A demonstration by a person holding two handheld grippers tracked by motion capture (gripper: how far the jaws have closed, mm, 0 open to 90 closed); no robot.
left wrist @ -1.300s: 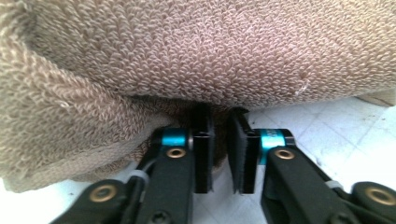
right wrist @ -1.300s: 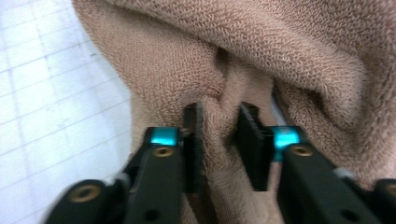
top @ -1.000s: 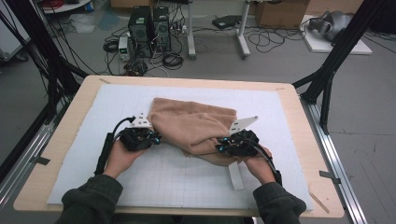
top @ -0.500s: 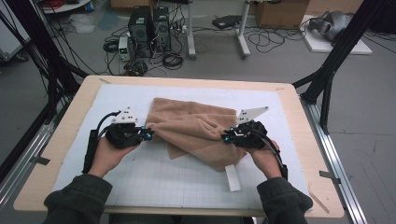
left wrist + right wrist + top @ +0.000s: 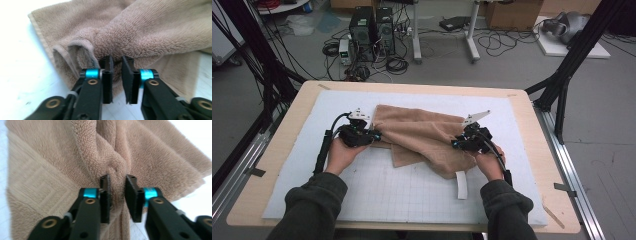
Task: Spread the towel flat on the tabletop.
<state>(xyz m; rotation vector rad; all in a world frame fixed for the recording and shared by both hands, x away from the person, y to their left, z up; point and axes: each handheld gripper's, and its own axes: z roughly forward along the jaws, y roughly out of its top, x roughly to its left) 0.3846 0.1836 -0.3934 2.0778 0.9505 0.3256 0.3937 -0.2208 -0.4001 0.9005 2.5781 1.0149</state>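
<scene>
Now, the left gripper [image 5: 371, 136] sits at the left edge of the tan terry-cloth towel [image 5: 422, 136], which lies rumpled across the middle of the white gridded mat [image 5: 402, 195]. Its jaws have just been opening, a fold of towel loosely between them, seemingly unpinched. At the right edge, the right gripper [image 5: 455, 144] has likewise been opening, a bunched ridge of cloth between its parted jaws.

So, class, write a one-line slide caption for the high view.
Two hand-held grippers, left and right, at opposite sides of a rumpled tan towel on the white mat.
</scene>
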